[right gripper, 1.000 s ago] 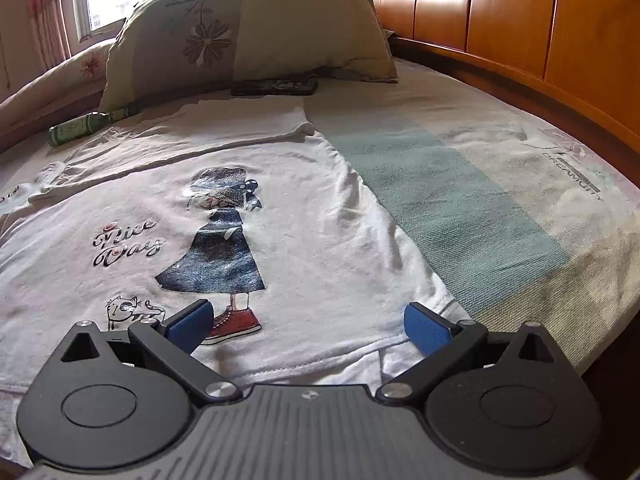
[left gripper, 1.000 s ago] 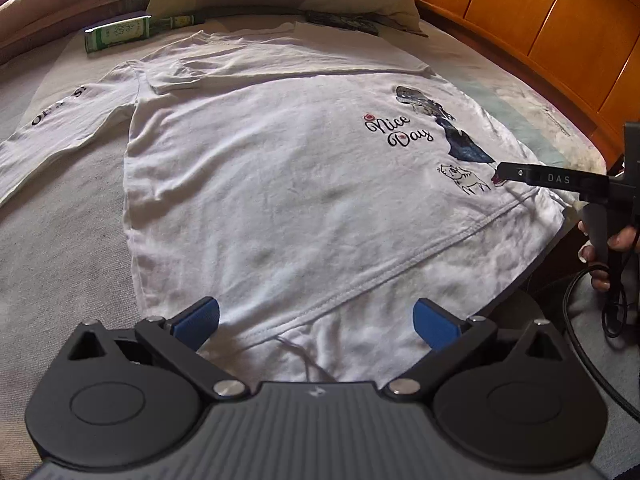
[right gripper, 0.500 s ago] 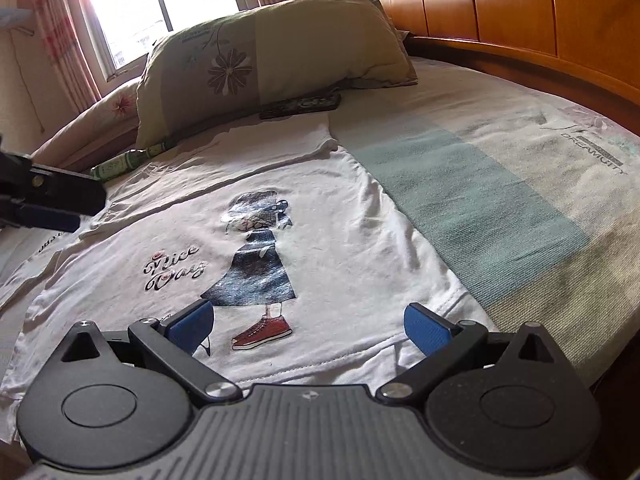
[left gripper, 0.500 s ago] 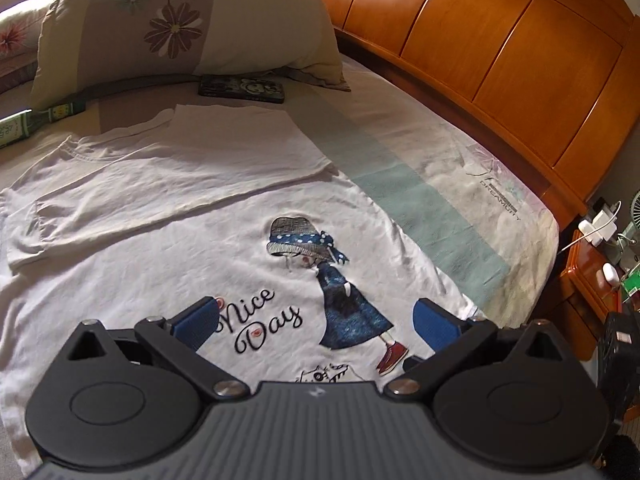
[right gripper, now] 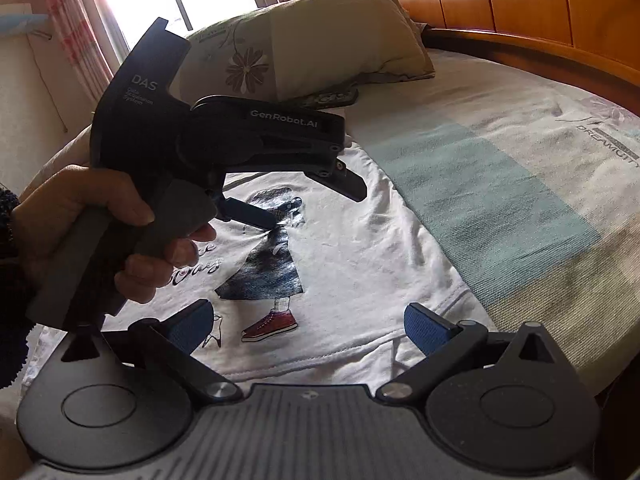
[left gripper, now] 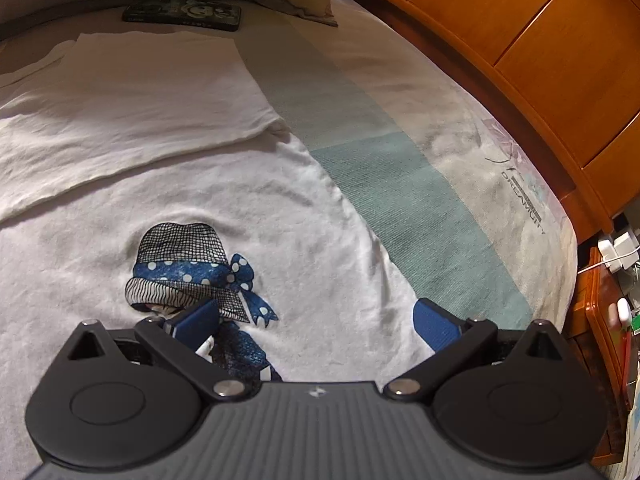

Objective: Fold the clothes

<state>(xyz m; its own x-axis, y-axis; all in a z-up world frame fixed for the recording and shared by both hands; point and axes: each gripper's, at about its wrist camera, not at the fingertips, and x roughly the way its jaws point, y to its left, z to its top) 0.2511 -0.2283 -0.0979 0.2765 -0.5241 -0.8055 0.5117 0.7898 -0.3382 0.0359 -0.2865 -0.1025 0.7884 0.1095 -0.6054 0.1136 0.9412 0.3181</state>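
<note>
Since the earlier frame the left gripper [left gripper: 316, 324] has been advanced over the printed girl [left gripper: 200, 268] on the white shirt [left gripper: 160, 128], jaws spread and empty like the right gripper [right gripper: 308, 326] at the hem [right gripper: 340, 354] below her; one layer should be pinched cleanly.

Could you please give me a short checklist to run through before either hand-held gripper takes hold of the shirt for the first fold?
1. White shirt lies flat, print up: ok.
2. Left hand-held gripper open: ok, blue pads apart above the printed hat.
3. Right hand-held gripper open: ok, over the hem near the red shoe.
4. Near sleeve already folded across the chest: ok.
5. Dark flat case by the pillow is off the cloth: ok.
6. Far sleeve's position: cannot tell, out of view.
</note>
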